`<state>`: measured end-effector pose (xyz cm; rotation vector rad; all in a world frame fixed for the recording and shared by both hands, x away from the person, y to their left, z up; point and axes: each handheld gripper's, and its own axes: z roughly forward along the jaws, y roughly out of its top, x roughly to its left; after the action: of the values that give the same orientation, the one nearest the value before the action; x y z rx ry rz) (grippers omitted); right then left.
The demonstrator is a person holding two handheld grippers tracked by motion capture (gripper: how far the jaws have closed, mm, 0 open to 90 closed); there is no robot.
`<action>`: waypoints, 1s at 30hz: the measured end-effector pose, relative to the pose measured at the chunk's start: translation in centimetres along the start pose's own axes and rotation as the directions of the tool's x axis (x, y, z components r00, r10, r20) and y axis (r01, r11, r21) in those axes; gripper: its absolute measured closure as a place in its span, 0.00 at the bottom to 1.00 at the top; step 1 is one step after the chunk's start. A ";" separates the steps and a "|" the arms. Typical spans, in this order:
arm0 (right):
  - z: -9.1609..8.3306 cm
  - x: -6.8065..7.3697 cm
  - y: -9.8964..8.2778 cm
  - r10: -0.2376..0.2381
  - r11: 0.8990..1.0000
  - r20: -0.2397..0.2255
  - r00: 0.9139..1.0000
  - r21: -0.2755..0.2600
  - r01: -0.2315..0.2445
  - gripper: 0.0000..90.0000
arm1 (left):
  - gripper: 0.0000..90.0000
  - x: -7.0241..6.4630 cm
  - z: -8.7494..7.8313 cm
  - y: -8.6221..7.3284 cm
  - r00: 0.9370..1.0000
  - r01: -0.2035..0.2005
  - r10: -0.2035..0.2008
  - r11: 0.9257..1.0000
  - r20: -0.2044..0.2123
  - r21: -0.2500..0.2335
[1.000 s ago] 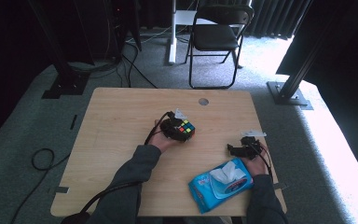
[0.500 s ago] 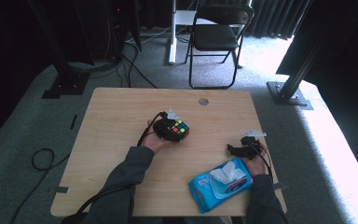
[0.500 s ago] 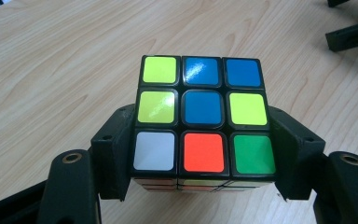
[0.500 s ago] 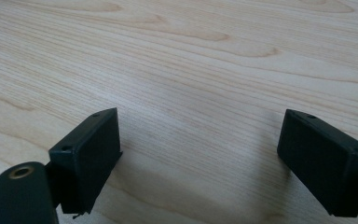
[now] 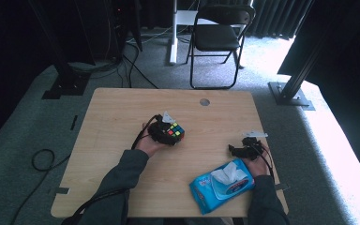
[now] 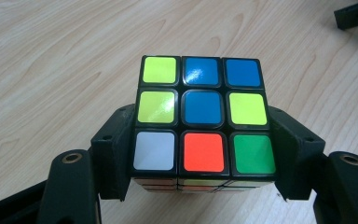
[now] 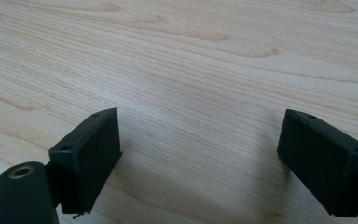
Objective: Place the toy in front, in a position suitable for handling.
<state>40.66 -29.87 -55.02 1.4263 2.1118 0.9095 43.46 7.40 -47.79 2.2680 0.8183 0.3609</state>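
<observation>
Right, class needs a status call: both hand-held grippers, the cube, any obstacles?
Left hand-held gripper clamped on puzzle cube. Right hand-held gripper open, empty. Wipes pack by right hand, clear of cube.

Count on record: one cube (image 5: 173, 131), one wipes pack (image 5: 222, 184), two grippers, left (image 5: 161, 131) and right (image 5: 243, 149), one table (image 5: 122, 112), one chair (image 5: 218, 35) beyond the far edge.

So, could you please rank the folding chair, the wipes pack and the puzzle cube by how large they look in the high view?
1. folding chair, clearly the largest, though it stands farther from the camera.
2. wipes pack, on the table's near edge.
3. puzzle cube, the smallest, between the jaws of the left gripper.
</observation>
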 end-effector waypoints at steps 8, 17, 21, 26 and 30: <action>0.0 0.0 0.0 0.000 1.000 0.000 1.000 0.000 0.000 0.14 | 0.38 0.3 -0.6 -1.0 1.000 0.008 -0.008 1.000 -0.002 -0.004; 0.0 0.0 0.0 0.000 1.000 0.000 1.000 0.000 0.000 0.14 | 0.38 0.5 -1.3 -2.2 0.999 0.039 -0.039 0.999 -0.011 -0.012; 0.0 0.0 0.0 0.000 1.000 0.000 1.000 0.000 0.000 0.14 | 0.38 0.6 -1.5 -2.8 0.999 0.050 -0.050 0.999 -0.019 -0.019; 0.0 0.0 0.0 -0.001 1.000 0.000 1.000 0.000 0.001 0.14 | 0.38 0.8 -1.8 -3.5 0.997 0.067 -0.068 0.997 -0.022 -0.022; 0.0 0.0 0.0 -0.001 1.000 0.000 1.000 0.000 0.001 0.14 | 0.38 0.8 -1.9 -4.0 0.997 0.073 -0.074 0.997 -0.024 -0.019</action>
<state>40.66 -29.88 -55.02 1.4254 2.1120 0.9089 41.38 11.19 -49.15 2.2138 0.9050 0.3617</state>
